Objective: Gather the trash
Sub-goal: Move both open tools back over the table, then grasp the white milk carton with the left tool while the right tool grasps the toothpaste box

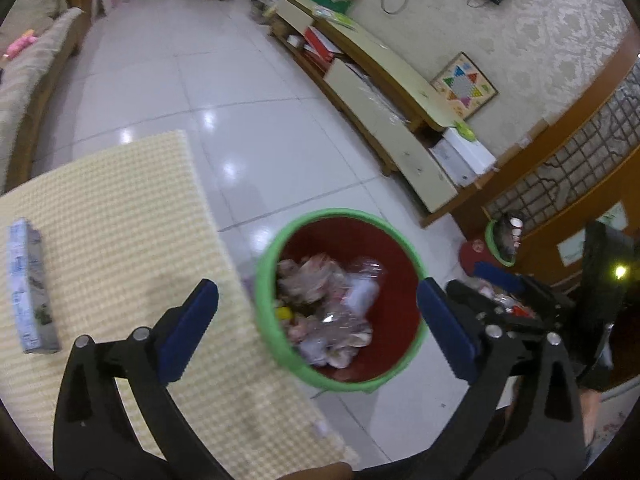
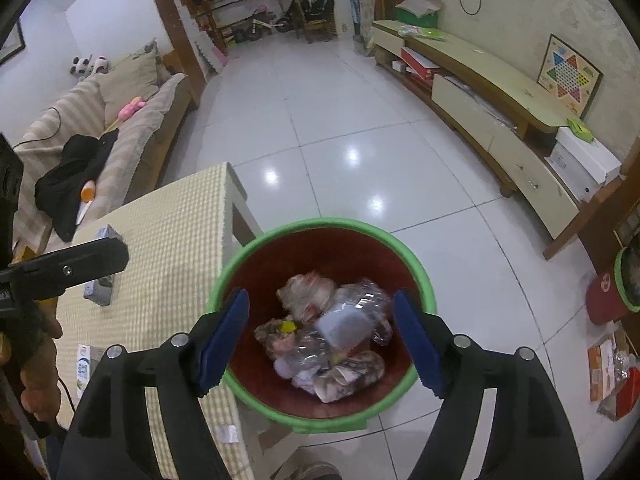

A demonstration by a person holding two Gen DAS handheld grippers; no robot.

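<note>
A red trash bin with a green rim (image 1: pixel 340 214) (image 2: pixel 320 224) stands on the floor beside the low table (image 1: pixel 120 220) (image 2: pixel 180 240). Inside lies trash (image 1: pixel 332 308) (image 2: pixel 332 328): a crumpled clear plastic bottle and several wrappers. My left gripper (image 1: pixel 318 292) hangs open above the bin, nothing between its blue pads. My right gripper (image 2: pixel 320 300) is also open over the bin and holds nothing. A grey-blue carton (image 1: pixel 28 284) (image 2: pixel 100 292) lies on the table's yellow checked cloth, left of both grippers. A second small carton (image 2: pixel 84 364) lies nearer the table's front edge.
A second green-rimmed bin (image 1: pixel 500 240) (image 2: pixel 624 280) stands at the right by a wooden screen. A long TV cabinet (image 1: pixel 380 80) (image 2: pixel 500 92) runs along the right wall, a sofa (image 2: pixel 100 120) along the left. White tiled floor lies beyond the bin.
</note>
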